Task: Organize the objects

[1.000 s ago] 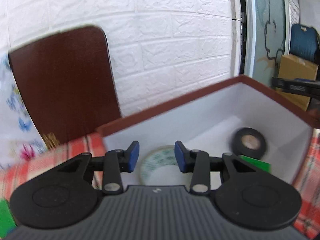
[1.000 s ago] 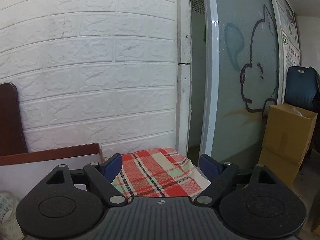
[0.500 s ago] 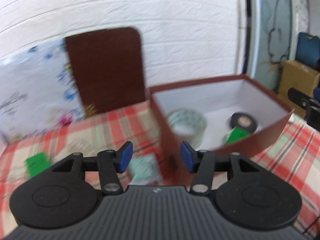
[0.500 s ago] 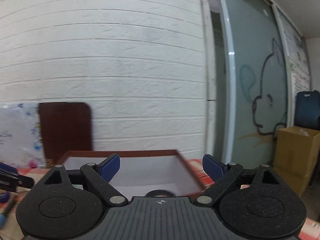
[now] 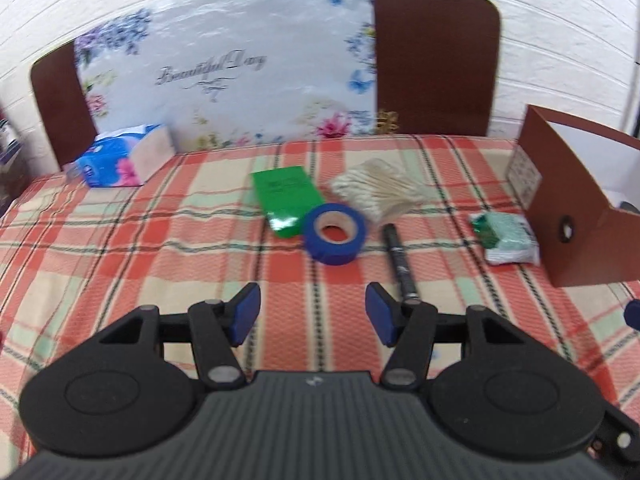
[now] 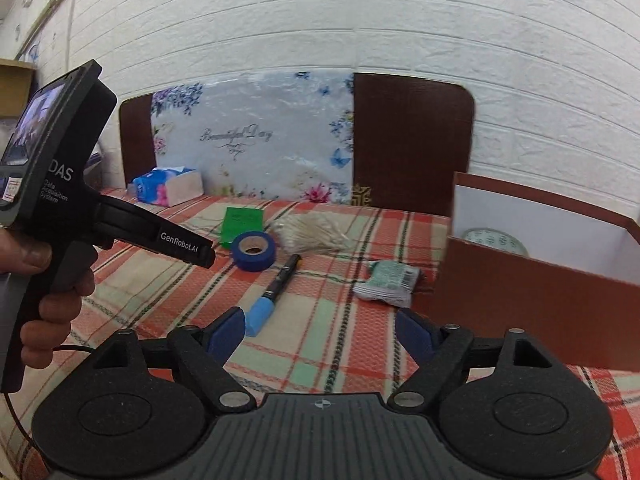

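Note:
On the checked tablecloth lie a blue tape roll (image 5: pixel 334 236) (image 6: pixel 254 250), a green packet (image 5: pixel 288 198) (image 6: pixel 241 225), a bundle of cotton swabs (image 5: pixel 382 192) (image 6: pixel 310 232), a black marker with a blue cap (image 5: pixel 400 260) (image 6: pixel 274 290) and a green-white sachet (image 5: pixel 507 237) (image 6: pixel 390 279). The brown box (image 5: pixel 576 224) (image 6: pixel 540 292) stands at the right with a pale tape roll (image 6: pixel 496 242) inside. My left gripper (image 5: pixel 312 317) is open and empty, short of the blue tape. My right gripper (image 6: pixel 320 330) is open and empty, near the marker's cap.
A tissue pack (image 5: pixel 120 158) (image 6: pixel 168 186) sits at the back left. A floral board (image 5: pixel 228 68) and a brown panel (image 5: pixel 436 56) lean on the white brick wall. The left gripper's handle (image 6: pixel 60 184) fills the left of the right wrist view.
Both grippers have swung left, away from the box and down towards the table. The left jaws have opened wider. The loose objects on the cloth have come into view.

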`<state>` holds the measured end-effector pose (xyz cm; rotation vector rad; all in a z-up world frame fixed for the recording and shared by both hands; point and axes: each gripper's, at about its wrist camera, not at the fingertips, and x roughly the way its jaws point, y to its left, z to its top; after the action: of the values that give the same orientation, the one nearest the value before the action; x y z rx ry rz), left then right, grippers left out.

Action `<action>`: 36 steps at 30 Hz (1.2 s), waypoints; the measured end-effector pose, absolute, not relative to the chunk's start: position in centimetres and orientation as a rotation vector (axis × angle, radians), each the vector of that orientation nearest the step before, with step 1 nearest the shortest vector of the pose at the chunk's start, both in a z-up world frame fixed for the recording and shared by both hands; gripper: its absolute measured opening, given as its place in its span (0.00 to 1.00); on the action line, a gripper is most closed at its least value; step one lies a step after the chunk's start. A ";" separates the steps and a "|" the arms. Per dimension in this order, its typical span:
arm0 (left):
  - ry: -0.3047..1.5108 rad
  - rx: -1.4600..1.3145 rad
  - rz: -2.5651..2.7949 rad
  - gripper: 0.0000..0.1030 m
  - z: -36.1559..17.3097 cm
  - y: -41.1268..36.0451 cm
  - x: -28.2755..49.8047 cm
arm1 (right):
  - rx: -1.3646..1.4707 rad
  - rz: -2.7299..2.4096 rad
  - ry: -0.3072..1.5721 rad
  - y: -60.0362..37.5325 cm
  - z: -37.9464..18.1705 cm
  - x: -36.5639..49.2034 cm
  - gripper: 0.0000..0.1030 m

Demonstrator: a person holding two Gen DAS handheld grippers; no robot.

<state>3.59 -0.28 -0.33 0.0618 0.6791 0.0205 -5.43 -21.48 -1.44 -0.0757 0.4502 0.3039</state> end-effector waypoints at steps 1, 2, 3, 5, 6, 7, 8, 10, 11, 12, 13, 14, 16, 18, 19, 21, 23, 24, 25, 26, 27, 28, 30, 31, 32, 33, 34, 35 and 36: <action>0.672 0.059 0.032 0.58 -0.2 0.3 3.7 | -0.084 0.315 0.457 -21.0 -1.2 -5.3 0.79; 0.664 0.055 0.043 0.59 0.0 0.7 3.7 | -0.090 0.325 0.467 -20.5 -0.9 -5.0 0.79; 0.657 0.052 0.053 0.59 0.3 1.0 3.8 | -0.097 0.335 0.480 -20.1 -0.8 -4.5 0.79; 0.647 0.041 0.071 0.59 0.8 1.5 3.9 | -0.104 0.361 0.512 -19.2 -0.7 -3.8 0.79; 0.645 0.037 0.076 0.59 1.1 1.8 4.2 | -0.100 0.376 0.525 -18.9 -0.7 -3.4 0.79; 0.643 0.034 0.082 0.59 1.3 2.0 4.3 | -0.090 0.386 0.536 -18.5 -0.8 -3.2 0.79; 0.641 0.031 0.084 0.59 1.5 2.2 4.4 | -0.079 0.400 0.547 -18.3 -0.8 -2.8 0.79; 0.637 0.042 0.094 0.59 1.9 2.3 4.4 | -0.064 0.422 0.563 -17.7 -0.8 -2.5 0.79; 0.637 0.052 0.105 0.60 2.1 2.5 4.4 | -0.057 0.432 0.571 -17.4 -0.8 -2.2 0.79; 0.638 0.060 0.117 0.60 2.3 2.7 4.4 | -0.049 0.445 0.574 -17.0 -0.8 -2.0 0.79; 0.638 0.069 0.131 0.61 2.5 3.1 4.5 | -0.043 0.461 0.574 -16.7 -0.8 -1.6 0.79; 0.639 0.084 0.153 0.62 2.6 3.5 4.6 | -0.038 0.478 0.572 -16.3 -0.8 -1.4 0.79; 0.639 0.117 0.215 0.62 2.8 4.7 4.7 | -0.023 0.515 0.572 -15.4 -0.9 -0.8 0.79; 0.645 0.134 0.277 0.63 2.9 6.2 4.7 | 0.002 0.562 0.580 -14.5 -1.3 0.0 0.79; 0.651 0.137 0.307 0.63 3.0 7.0 4.7 | 0.010 0.586 0.587 -14.1 -1.5 0.2 0.79; 0.666 0.137 0.365 0.63 3.0 8.7 4.8 | 0.016 0.633 0.606 -13.1 -2.0 0.9 0.79; 0.683 0.139 0.411 0.63 3.0 10.2 4.8 | 0.017 0.677 0.629 -12.0 -2.5 1.3 0.79; 0.692 0.142 0.428 0.63 2.9 10.9 4.8 | 0.015 0.698 0.637 -11.6 -2.6 1.6 0.79; 0.703 0.144 0.442 0.63 2.9 11.5 4.8 | 0.015 0.718 0.644 -11.1 -2.7 1.8 0.80; 0.715 0.143 0.449 0.65 2.8 12.0 4.8 | 0.017 0.737 0.651 -10.8 -2.8 1.9 0.80; 0.731 0.139 0.450 0.66 2.7 12.5 4.7 | 0.020 0.756 0.656 -10.4 -2.9 2.1 0.81; 0.748 0.144 0.450 0.66 2.5 13.0 4.7 | 0.026 0.771 0.662 -10.1 -3.0 2.3 0.83; 0.782 0.181 0.451 0.67 2.0 13.7 4.7 | 0.035 0.802 0.672 -9.6 -3.3 2.4 0.83; 0.805 0.192 0.446 0.68 1.8 14.1 4.6 | 0.040 0.814 0.679 -9.4 -3.4 2.4 0.83; 0.833 0.196 0.437 0.69 1.5 14.5 4.8 | 0.045 0.824 0.685 -9.3 -3.6 2.4 0.83; 0.862 0.197 0.433 0.69 1.3 15.0 4.8 | 0.048 0.835 0.693 -9.2 -3.8 2.5 0.83; 0.886 0.200 0.435 0.69 1.0 15.3 4.8 | 0.051 0.840 0.700 -9.2 -4.0 2.5 0.83; 0.902 0.208 0.437 0.69 0.8 15.5 4.9 | 0.054 0.843 0.705 -9.1 -4.1 2.6 0.83; 0.914 0.217 0.439 0.69 0.6 15.7 4.9 | 0.059 0.845 0.709 -9.2 -4.2 2.8 0.83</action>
<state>4.88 15.69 0.61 0.2174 0.9141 0.4389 2.75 -9.24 -4.22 0.0593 0.7085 0.8449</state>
